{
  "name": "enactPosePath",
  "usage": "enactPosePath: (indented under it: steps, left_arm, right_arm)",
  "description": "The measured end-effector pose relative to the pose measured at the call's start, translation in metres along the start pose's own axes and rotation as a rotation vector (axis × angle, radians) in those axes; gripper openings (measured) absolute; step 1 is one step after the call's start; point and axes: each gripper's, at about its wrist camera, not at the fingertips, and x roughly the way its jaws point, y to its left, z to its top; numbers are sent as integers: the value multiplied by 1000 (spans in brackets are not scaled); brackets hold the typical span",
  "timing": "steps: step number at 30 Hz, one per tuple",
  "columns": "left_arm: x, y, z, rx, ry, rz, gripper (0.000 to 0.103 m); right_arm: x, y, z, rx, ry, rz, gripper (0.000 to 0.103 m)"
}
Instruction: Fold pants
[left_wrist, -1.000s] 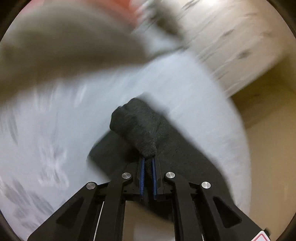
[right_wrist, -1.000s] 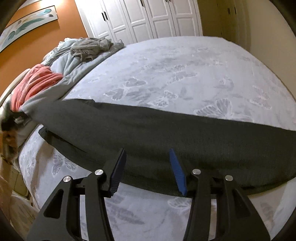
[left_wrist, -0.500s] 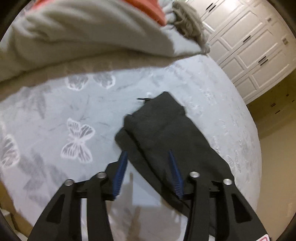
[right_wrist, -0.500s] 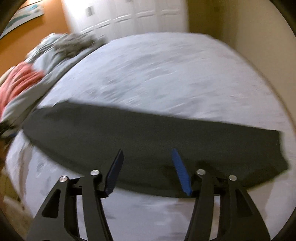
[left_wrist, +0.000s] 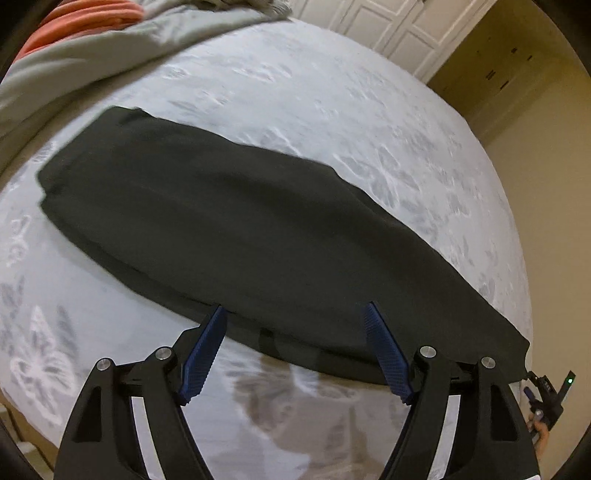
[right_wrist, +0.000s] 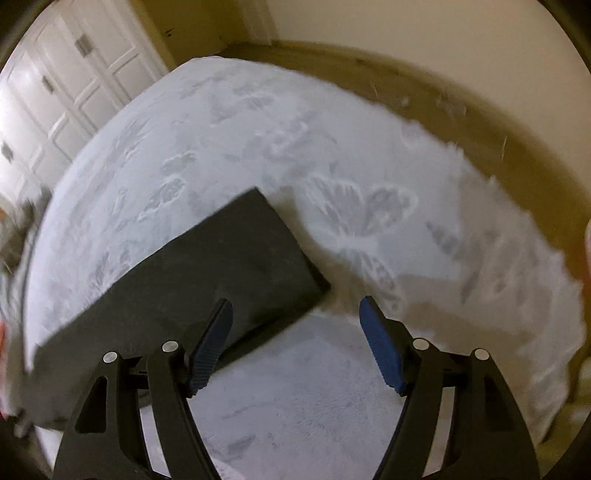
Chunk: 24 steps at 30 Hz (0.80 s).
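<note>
The dark pants (left_wrist: 258, 229) lie flat on the bed (left_wrist: 332, 92) as 1 long narrow strip, folded lengthwise, running from upper left to lower right in the left wrist view. In the right wrist view, 1 squared end of the pants (right_wrist: 207, 266) rests on the pale bedspread with butterfly prints (right_wrist: 362, 210).

The left tongs (left_wrist: 295, 328) hang above the near edge of the strip with the jaws spread wide; they have just been opening, and nothing is gripped between the blue pads (left_wrist: 388, 354). The right tongs (right_wrist: 295, 321) hover just off the corner of the pants' end, jaws also wide apart and just opened further, holding nothing; the left pad (right_wrist: 212, 343) sits over the cloth's edge, the other over bare bedspread.

A grey blanket (left_wrist: 92, 62) and an orange cloth (left_wrist: 85, 18) are heaped at the far left of the bed. White panelled doors (right_wrist: 55, 92) stand beyond the bed.
</note>
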Motion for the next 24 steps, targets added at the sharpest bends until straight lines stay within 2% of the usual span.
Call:
enactPosePath:
  steps: [2, 4, 5, 6, 8, 9, 12, 13, 14, 16, 17, 19, 21, 24]
  left_arm:
    - [9, -8, 0, -26, 20, -20, 74]
    - [22, -16, 0, -50, 44, -40, 74]
    - [29, -20, -2, -60, 60, -56, 74]
    - [35, -23, -1, -60, 68, -61, 74]
    - [46, -33, -3, -41, 75, -51, 74]
    - [46, -37, -6, -24, 74, -38, 74]
    - [48, -46, -14, 46, 69, -5, 74]
    - [49, -48, -16, 68, 71, -1, 74]
    - [49, -50, -17, 90, 74, -4, 74]
    - [50, -47, -16, 104, 83, -18, 74]
    - [49, -40, -14, 79, 90, -42, 74]
    - [40, -15, -3, -22, 63, -93, 74]
    - [18, 35, 14, -195, -11, -118, 74]
    - [-8, 112, 29, -419, -92, -73, 74]
  right_arm:
    - [11, -3, -4, 39, 29, 38, 78]
    - [13, 2, -5, 3, -17, 45, 74]
    - [13, 7, -4, -22, -22, 76, 48]
    - [16, 11, -2, -29, -17, 114, 30]
    - [19, 19, 2, -30, -14, 187, 12]
    - [12, 24, 5, -42, -38, 196, 11]
    - [-41, 40, 15, -107, -182, 269, 11]
    - [-40, 38, 16, -116, -188, 235, 11]
    - [-29, 32, 16, -112, -161, 190, 11]
    - [15, 14, 7, -54, -16, 110, 11]
    - [29, 13, 3, -54, 22, 83, 11]
    - [24, 21, 5, -81, -11, 79, 11]
    - [17, 24, 6, -77, -33, 106, 11]
    - [18, 26, 5, -61, -21, 119, 13]
